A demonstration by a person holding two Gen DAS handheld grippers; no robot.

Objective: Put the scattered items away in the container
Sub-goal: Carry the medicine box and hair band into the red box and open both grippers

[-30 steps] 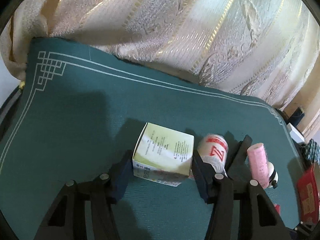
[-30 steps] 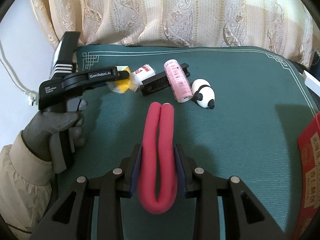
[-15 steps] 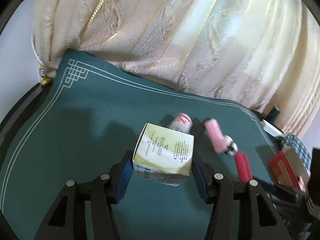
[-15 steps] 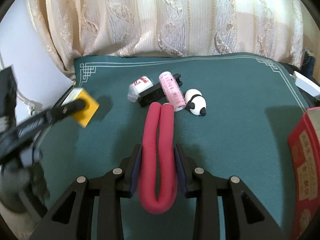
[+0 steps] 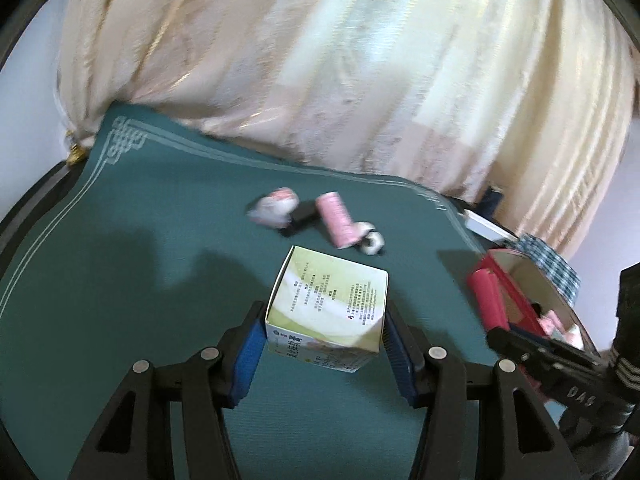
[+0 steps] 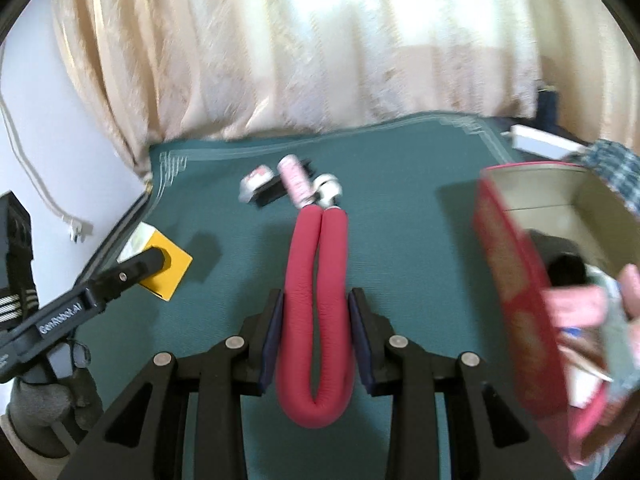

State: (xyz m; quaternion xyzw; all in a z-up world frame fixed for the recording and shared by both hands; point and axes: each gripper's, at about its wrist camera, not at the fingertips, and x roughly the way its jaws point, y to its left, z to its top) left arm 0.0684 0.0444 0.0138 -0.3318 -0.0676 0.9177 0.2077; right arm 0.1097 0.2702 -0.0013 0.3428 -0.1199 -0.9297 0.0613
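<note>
Lying on the green cloth (image 5: 120, 280) by the curtain (image 5: 320, 60) are a small white bottle (image 5: 276, 210), a pink roller (image 5: 336, 220), a black bar (image 5: 302, 216) and a panda toy (image 5: 370, 240), all blurred. The left gripper (image 5: 324, 344) clamps a pale box (image 5: 328, 304) above the cloth. The right gripper (image 6: 314, 332) squeezes a folded red tube (image 6: 316, 288), just beside the open red container (image 6: 516, 280), whose contents are hard to make out.

Black tongs (image 5: 322, 350) with blue pads (image 5: 246, 354), silver screws; grey glove (image 6: 48, 408).
</note>
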